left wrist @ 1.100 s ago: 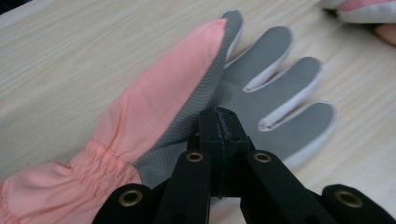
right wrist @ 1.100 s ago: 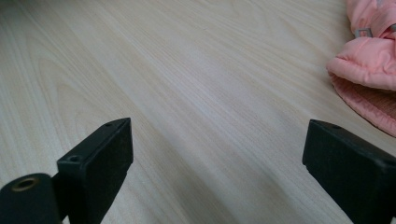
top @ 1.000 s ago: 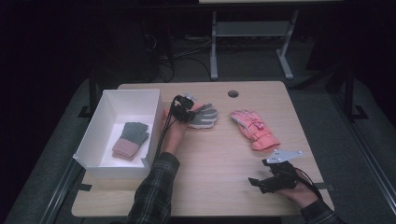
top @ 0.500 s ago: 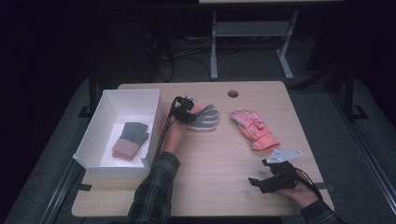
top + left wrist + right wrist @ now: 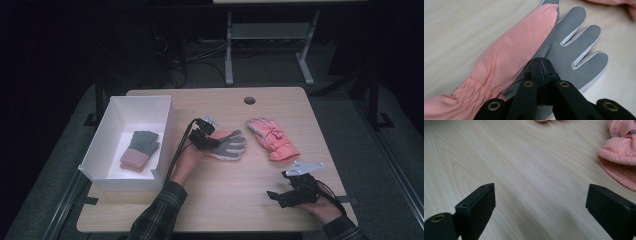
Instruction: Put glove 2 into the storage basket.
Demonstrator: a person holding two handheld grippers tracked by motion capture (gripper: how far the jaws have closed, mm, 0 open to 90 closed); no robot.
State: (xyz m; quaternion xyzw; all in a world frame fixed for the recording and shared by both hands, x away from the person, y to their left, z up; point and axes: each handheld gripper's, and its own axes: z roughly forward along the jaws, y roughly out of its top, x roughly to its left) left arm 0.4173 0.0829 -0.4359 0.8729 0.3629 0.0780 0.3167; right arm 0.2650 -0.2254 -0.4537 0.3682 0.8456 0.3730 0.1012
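left gripper (image 5: 204, 135) fingers pinching grey-palmed glove (image 5: 227, 145) | glove dragged toward white box (image 5: 112, 131) since a second ago, lift unclear | right gripper (image 5: 295, 190) fingers spread over tabletop (image 5: 235, 200) | we judge boxing next

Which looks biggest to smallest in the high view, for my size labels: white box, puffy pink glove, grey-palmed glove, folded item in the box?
1. white box
2. puffy pink glove and grey-palmed glove: too alike to rank, and the left gripper covers part of the second
3. folded item
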